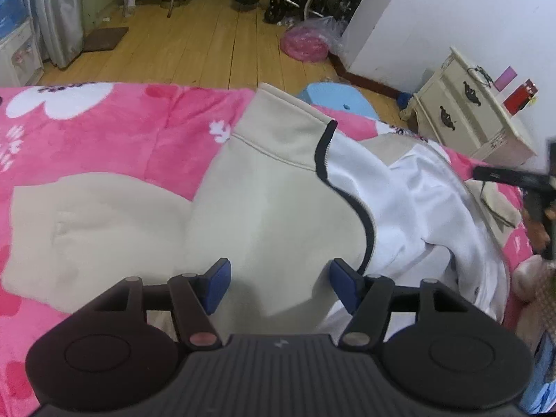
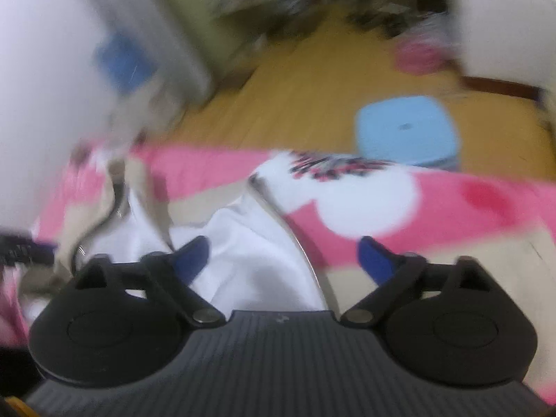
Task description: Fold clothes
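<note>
The beige jacket [image 1: 271, 201] lies centre frame on the pink blanket [image 1: 114, 132], white lining exposed right. My left claw [image 1: 278, 283] and right claw [image 2: 283, 255] are wide, empty. Pinch one fabric layer only.

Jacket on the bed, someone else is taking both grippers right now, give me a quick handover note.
Left gripper: open, nothing held, above the beige jacket.
Right gripper: open wide, nothing held, over the jacket's white lining and zipper edge; its view is blurred.
Jacket lies on the pink floral blanket, front flap turned back showing lining, one sleeve spread out on the left of the left wrist view.
Done: jacket laid out, both grips let go.
Left: fold the sleeves in, close the flap, fold the body.
</note>
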